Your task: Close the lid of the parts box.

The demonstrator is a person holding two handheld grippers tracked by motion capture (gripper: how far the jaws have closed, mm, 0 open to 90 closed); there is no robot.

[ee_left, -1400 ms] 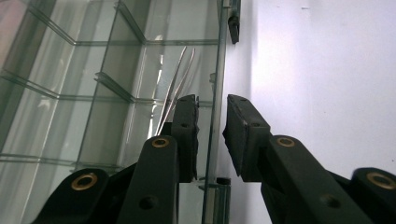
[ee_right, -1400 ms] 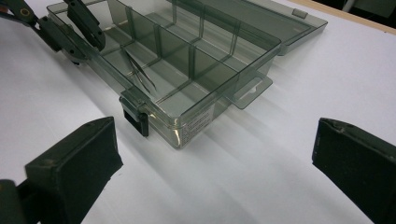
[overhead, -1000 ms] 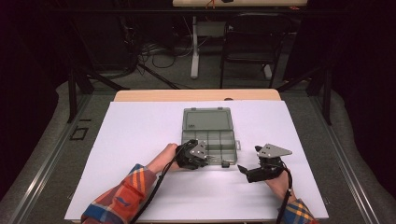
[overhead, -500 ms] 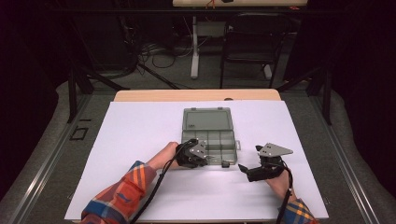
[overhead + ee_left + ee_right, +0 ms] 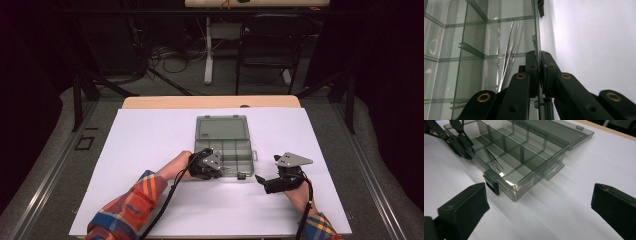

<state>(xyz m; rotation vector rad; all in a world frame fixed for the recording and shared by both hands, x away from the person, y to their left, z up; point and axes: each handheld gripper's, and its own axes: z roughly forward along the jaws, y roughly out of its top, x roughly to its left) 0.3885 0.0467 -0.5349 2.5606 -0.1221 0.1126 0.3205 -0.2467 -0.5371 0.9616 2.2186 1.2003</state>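
The left gripper [image 5: 539, 72] has just closed its jaws onto the near wall of the compartment box [image 5: 235, 147]; the right gripper [image 5: 261, 181] rests open as before.

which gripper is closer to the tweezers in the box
Left. The left gripper is clamped on the box wall right beside the tweezers; the right gripper sits open on the table, off the box's corner.

1. Sleeves [image 5: 127, 210] – plaid flannel in orange, red and blue, on both forearms.
2. Left hand-held gripper [image 5: 539, 71] – black linked bars with brass-ringed pivots.
3. Right hand-held gripper [image 5: 537, 207] – blocky black pads.
4. Grey three-cornered plate [image 5: 294, 159] with small screws.
5. Black cable [image 5: 162, 210] trailing back along the sleeve.
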